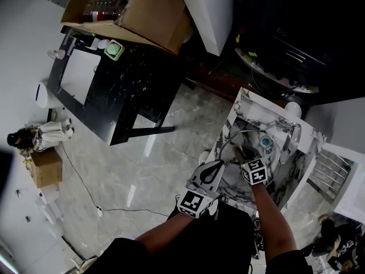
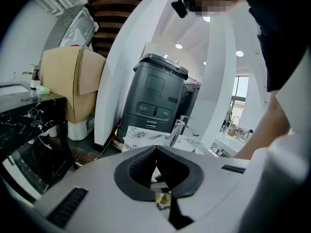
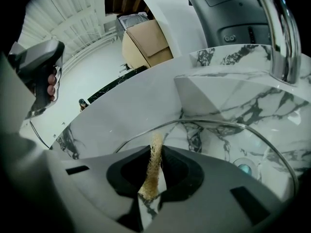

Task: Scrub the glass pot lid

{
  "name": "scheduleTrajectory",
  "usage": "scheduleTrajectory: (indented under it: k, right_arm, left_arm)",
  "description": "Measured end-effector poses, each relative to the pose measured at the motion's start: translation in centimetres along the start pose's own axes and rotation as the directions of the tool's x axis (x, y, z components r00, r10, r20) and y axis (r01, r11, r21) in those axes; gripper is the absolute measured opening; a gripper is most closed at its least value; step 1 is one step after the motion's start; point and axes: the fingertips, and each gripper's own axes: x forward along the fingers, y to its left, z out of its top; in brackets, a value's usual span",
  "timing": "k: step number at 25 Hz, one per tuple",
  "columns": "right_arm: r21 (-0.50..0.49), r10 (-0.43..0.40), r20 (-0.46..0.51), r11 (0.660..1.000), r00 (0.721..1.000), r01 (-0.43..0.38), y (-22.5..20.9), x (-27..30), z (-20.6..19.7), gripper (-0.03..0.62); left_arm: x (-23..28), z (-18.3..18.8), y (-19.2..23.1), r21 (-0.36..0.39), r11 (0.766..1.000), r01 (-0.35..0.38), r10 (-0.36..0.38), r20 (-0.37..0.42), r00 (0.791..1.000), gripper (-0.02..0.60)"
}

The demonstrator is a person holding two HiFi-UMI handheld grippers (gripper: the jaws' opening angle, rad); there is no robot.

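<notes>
While the person stands over the marble sink [image 1: 244, 99], both grippers reach into the basin from its near edge. The glass pot lid [image 3: 206, 144] is inside the basin, and it seems tilted, not flat: in the right gripper view its metal rim rises as a thin arc in front of the jaws, and the marble wall shows through the glass. The right gripper [image 3: 155, 152] has its jaws clamped on a tan fibrous scrubber [image 3: 154, 165]. This strip stands upright between the jaws, and its top end reaches the rim of the lid. Beyond the lid, on the bottom of the basin, lies the round drain [image 3: 245, 168], and the chrome faucet [image 3: 279, 33] bends over the far right side. The left gripper [image 2: 156, 149] is just beside the right one, at the near left edge of the sink. Its jaws are pressed together at the tips, and I cannot tell if the thin rim of the lid is pinched there, because the left gripper view shows only a small gap behind the tips. Behind the sink stands a dark grey machine [image 2: 155, 96]. Well apart, on the left, an open cardboard box [image 1: 154, 10] rests on a black table [image 1: 137, 81].
</notes>
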Motion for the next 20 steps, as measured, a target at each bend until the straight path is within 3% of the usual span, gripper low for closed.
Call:
scheduleTrajectory:
  k: [20]
  right_arm:
    - [0.085,-0.125,0.057,0.989,0.991,0.12,-4.5,-2.0,0.0,0.057]
  left_arm:
    - [0.5,0.3,-2.3,0.028,0.999,0.032,-0.032,0.001,0.999,0.017]
